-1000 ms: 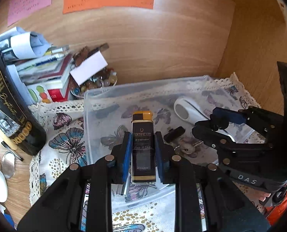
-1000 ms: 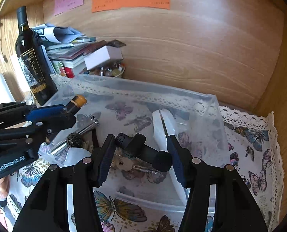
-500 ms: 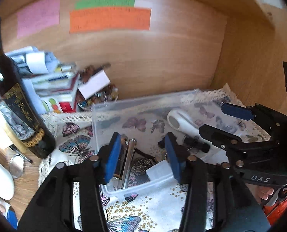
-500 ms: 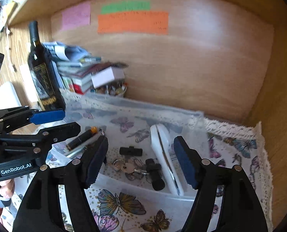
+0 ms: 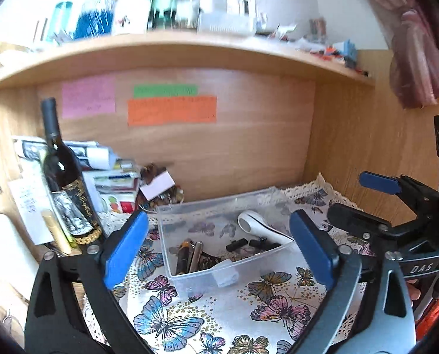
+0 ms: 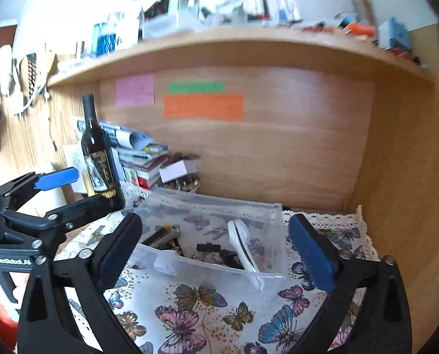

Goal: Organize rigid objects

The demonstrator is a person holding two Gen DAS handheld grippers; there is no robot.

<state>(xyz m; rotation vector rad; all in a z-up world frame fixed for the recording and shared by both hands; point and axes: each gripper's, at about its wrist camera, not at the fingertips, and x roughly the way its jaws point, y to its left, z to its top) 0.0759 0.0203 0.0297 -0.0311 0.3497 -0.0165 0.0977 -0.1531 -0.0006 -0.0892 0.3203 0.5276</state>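
Observation:
A clear plastic box (image 5: 172, 277) stands on the butterfly cloth (image 5: 219, 318). In it lie a black and gold lighter (image 5: 182, 256), a metal piece (image 5: 196, 255), small black parts (image 5: 240, 244), keys and a white handled tool (image 5: 257, 227). The box shows in the right wrist view (image 6: 274, 209) with the white tool (image 6: 241, 242) and the lighter (image 6: 157, 234). My left gripper (image 5: 216, 247) is open and empty, held back above the box's near side. My right gripper (image 6: 215, 244) is open and empty too, held back from the box.
A dark wine bottle (image 5: 65, 183) stands left of the box, next to a stack of books and papers (image 5: 107, 171) and a small bowl of trinkets (image 5: 163, 194). Wooden back wall with coloured notes (image 5: 172, 109), a side wall at right, a cluttered shelf above.
My left gripper let go of the lighter, which now lies in the box. Both grippers opened wide and drew back and up from the box.

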